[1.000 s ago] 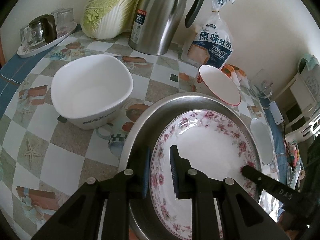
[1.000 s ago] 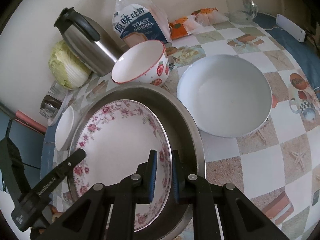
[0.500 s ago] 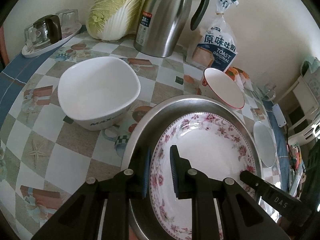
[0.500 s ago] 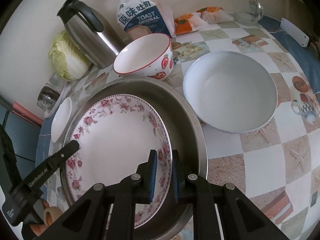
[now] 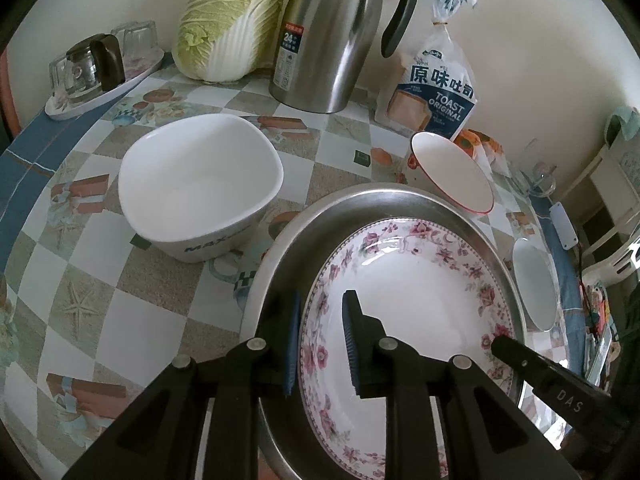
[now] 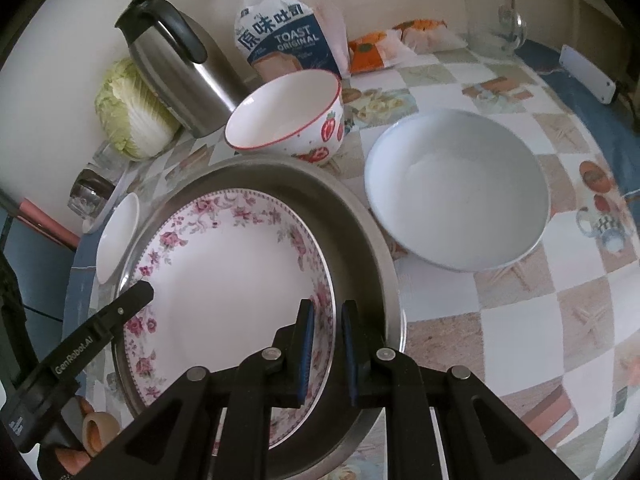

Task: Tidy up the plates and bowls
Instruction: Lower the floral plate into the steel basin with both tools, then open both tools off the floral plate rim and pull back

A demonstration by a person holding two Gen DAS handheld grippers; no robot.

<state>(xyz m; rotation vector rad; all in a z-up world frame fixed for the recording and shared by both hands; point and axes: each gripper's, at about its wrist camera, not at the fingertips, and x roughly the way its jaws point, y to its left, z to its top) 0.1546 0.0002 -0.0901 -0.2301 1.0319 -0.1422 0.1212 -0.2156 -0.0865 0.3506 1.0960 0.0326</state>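
Note:
A floral-rimmed plate (image 5: 416, 304) (image 6: 224, 264) lies inside a round steel tray (image 5: 316, 220) (image 6: 360, 216). My left gripper (image 5: 320, 340) is shut on the plate's left rim. My right gripper (image 6: 325, 344) is shut on the plate's right rim. A squarish white bowl (image 5: 200, 184) sits left of the tray and also shows in the right wrist view (image 6: 116, 236). A strawberry bowl (image 6: 288, 120) (image 5: 452, 172) stands behind the tray. A wide white bowl (image 6: 456, 188) (image 5: 534, 284) sits to the tray's right.
A steel thermos jug (image 5: 336, 36), a napa cabbage (image 5: 228, 20) and a toast bag (image 5: 436, 88) stand along the wall. A small tray of glasses (image 5: 92, 72) is at the far left. A glass jug (image 6: 492, 20) stands at the far right.
Both grippers, still holding the plate, have pulled back and down slightly, so the table items sit lower and farther in view. The plate stays in the steel tray.

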